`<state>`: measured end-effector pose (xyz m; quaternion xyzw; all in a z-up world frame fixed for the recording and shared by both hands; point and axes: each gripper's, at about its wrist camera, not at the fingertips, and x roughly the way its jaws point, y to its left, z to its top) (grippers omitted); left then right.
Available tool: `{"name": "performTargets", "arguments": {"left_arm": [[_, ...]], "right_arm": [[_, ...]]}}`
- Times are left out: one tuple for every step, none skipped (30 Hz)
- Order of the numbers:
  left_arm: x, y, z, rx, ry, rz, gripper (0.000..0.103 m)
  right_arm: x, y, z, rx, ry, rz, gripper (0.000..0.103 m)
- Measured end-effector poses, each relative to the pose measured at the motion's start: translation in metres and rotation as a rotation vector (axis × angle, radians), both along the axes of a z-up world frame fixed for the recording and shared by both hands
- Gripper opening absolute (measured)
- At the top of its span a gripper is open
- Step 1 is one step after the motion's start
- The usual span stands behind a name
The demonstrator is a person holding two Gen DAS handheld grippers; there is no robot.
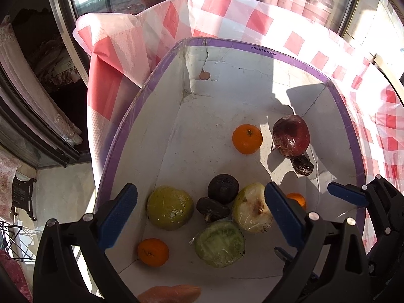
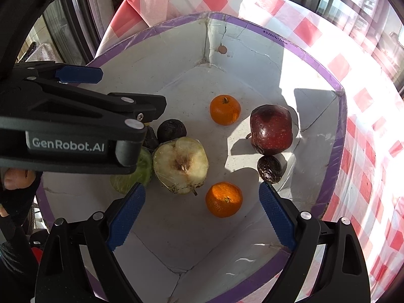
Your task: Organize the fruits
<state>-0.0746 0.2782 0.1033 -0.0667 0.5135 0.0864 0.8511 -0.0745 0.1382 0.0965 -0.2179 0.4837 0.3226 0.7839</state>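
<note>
A white box with a purple rim (image 1: 290, 56) (image 2: 303, 51) holds the fruit. In the left wrist view I see a far orange (image 1: 247, 139), a red apple (image 1: 291, 135), a wrinkled dark fruit (image 1: 303, 165), a wrapped green fruit (image 1: 170, 207), a dark round fruit (image 1: 223, 188), a cut wrapped apple half (image 1: 252, 208), a wrapped green half (image 1: 220, 243) and a near orange (image 1: 153, 252). My left gripper (image 1: 199, 217) is open above them. My right gripper (image 2: 202, 213) is open over an orange (image 2: 224, 199), beside the apple half (image 2: 181, 165).
The box sits on a red-and-white checked cloth (image 1: 227, 7) (image 2: 366, 126) by a window. The left gripper body (image 2: 75, 128) crosses the left of the right wrist view. The right gripper's fingers (image 1: 346, 195) show at the right of the left wrist view.
</note>
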Motion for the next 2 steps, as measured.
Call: {"name": "performTargets", "arguments": {"left_arm": [[0.0003,0.0013,-0.0008,-0.009,0.004,0.003,0.101],[0.0001,0.0025,-0.0013,-0.017,0.005,0.004,0.101]], "right_arm": [[-0.0003,-0.0001,0.0003,0.002,0.0,0.001,0.088],[-0.0011,0.0,0.0004,0.003,-0.002,0.001,0.088]]}}
